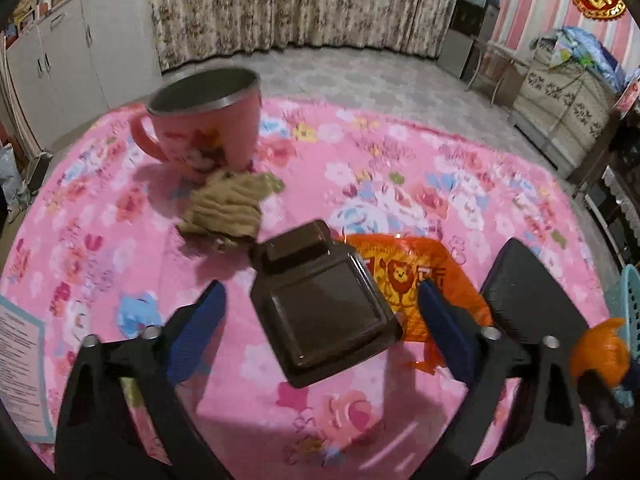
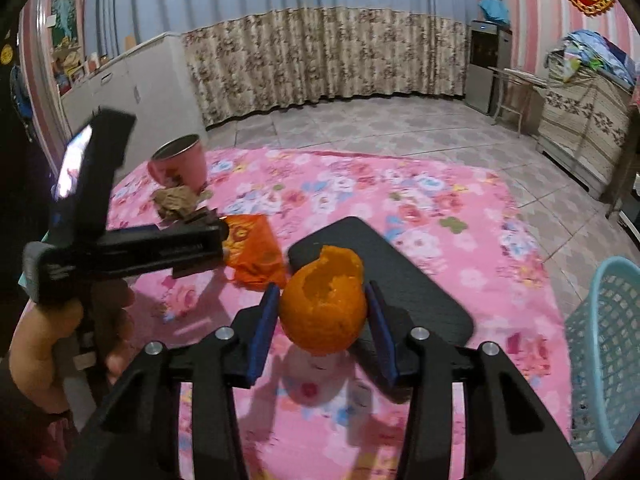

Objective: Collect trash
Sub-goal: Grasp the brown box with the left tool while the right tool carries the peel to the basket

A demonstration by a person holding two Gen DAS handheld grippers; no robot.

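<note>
While blurred, orange wrapper hides behind tray.

Your brown tray covers the left part of the orange wrapper, and your left claw's right finger hides its near edge. The blue basket is cut off by the picture's right edge in your right wrist view. The print on the pink cup is too blurred to read.
</note>
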